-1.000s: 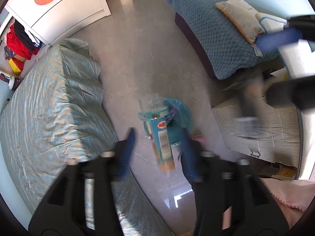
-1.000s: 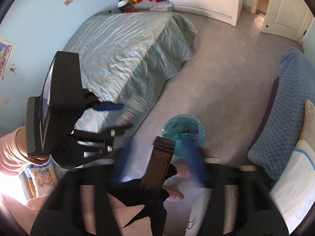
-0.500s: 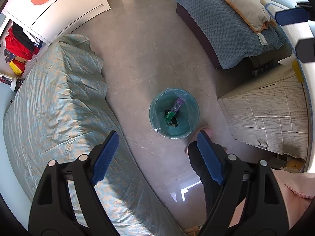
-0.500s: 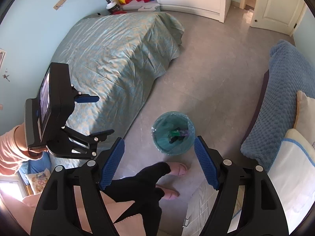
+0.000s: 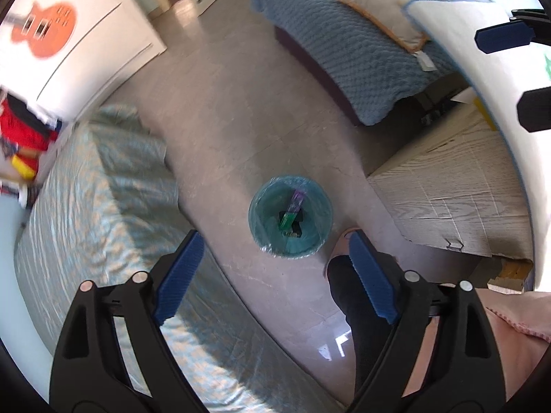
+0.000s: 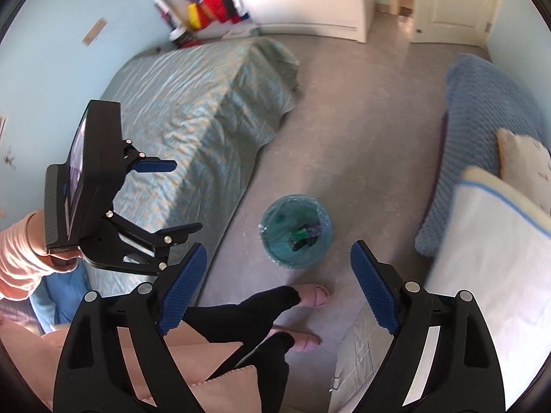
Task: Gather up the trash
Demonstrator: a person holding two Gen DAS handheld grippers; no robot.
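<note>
We hold both hand-held grippers, left (image 5: 272, 254) and right (image 6: 279, 265), empty with jaws opening above the bin (image 5: 291, 218); its light, crushable wrappers (image 5: 292, 209) suit a mid-body pinch.

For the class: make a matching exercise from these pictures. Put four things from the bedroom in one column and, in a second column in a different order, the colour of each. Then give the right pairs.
Things
1. trash bin
2. quilted bedspread
3. guitar picture
4. slippers

Colours
A. orange
B. pink
C. teal
D. blue

Right pairs: 1-C, 2-D, 3-A, 4-B
</note>
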